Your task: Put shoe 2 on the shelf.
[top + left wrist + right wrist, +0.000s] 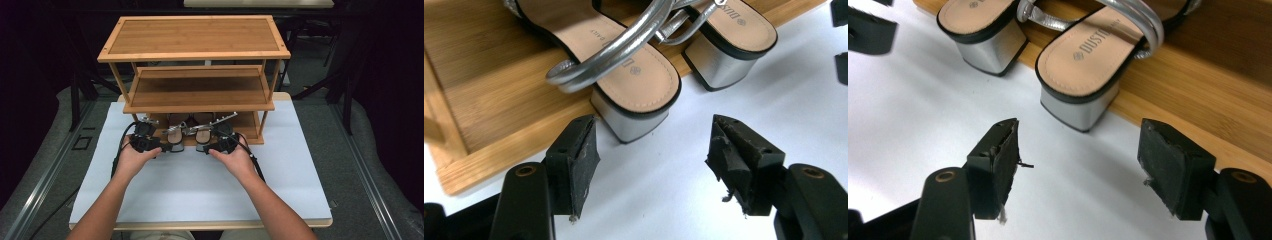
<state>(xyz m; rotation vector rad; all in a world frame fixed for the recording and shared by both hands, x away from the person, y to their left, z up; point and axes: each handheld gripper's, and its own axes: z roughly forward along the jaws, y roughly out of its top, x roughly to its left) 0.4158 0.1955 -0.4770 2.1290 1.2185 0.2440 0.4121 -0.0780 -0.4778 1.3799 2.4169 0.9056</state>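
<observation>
From the high view, a three-tier bamboo shelf rack stands at the far middle of the white surface. A pair of silver-strapped block-heel sandals sits on its lowest tier, heels overhanging the front edge toward the person. The left gripper and right gripper sit side by side just in front of that tier, each held by a hand, the left one before the left sandal and the right one before the right sandal.

In the left gripper view, the left gripper has its jaws wide apart with nothing between them. The left sandal's silver heel lies straight ahead, close to the left jaw tip, with the shoe's length running away onto the shelf.

In the right gripper view, the right gripper is equally wide and empty. The right sandal's heel is dead ahead between the jaw lines, with its sole stretching away over the shelf edge.

Each gripper is nearest its own shoe, so a short forward reach would likely bracket each heel.
</observation>
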